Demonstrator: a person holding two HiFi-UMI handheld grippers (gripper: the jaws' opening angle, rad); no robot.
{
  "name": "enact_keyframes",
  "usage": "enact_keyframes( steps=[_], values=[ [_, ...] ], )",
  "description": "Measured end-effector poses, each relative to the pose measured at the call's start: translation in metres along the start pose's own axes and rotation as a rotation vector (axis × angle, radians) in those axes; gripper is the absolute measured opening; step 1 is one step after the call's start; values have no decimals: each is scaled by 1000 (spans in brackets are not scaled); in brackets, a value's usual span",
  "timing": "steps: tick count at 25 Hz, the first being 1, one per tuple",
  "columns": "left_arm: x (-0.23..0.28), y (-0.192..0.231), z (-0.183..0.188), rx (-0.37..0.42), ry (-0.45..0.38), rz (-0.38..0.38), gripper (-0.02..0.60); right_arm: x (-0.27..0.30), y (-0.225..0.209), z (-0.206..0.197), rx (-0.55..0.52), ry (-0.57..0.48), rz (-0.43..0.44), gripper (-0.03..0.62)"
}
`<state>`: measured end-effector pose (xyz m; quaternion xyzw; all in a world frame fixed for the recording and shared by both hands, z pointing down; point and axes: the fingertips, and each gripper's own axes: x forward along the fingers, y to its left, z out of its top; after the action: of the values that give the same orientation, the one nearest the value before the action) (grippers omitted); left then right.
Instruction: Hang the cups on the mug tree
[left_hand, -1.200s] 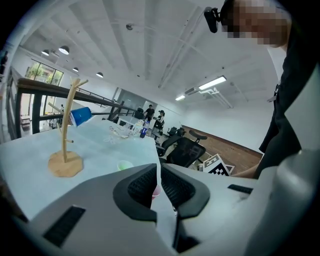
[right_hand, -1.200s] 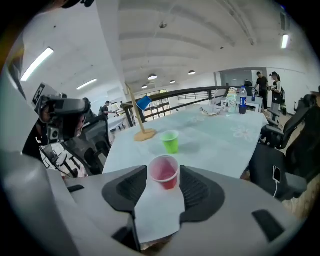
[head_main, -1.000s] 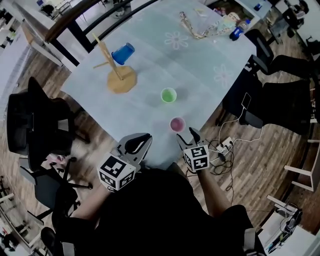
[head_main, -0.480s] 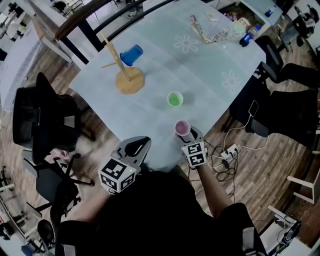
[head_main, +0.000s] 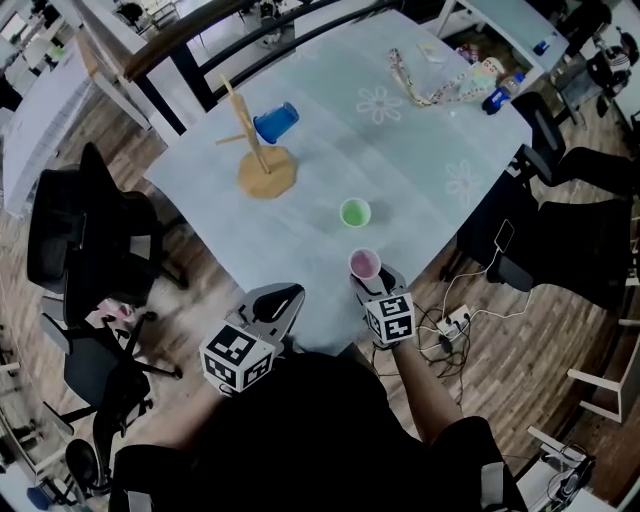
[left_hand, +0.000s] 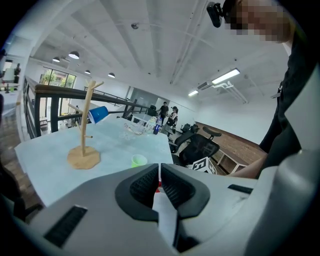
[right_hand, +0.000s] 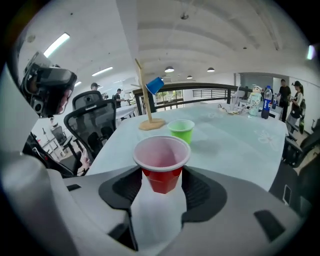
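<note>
right hand-held gripper (head_main: 369, 282) nearer one cup (head_main: 363, 264)

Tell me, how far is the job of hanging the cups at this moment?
Done: the blue cup hangs on the mug tree. In hand: the right hand-held gripper has the red cup between its jaws, which have just been opening and do not press it. Left: the red cup and the green cup stand on the table, unhung. The left hand-held gripper is shut, empty.
</note>
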<state>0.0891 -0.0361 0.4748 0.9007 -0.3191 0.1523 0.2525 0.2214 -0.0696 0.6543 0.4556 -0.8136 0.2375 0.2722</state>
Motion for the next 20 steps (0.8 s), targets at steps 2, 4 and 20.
enact_keyframes(
  steps=[2,4,20],
  values=[
    [-3,1,1,-9,-13,-4,23,-6,3,13,34,-27,11,272],
    [-7,2,3,-14,-26,-8,23,-14,6,32,60,-63,24,272],
    [-57,41,-11,-148,-102,0,23,-57,51,214,144,-329,153,268]
  ],
)
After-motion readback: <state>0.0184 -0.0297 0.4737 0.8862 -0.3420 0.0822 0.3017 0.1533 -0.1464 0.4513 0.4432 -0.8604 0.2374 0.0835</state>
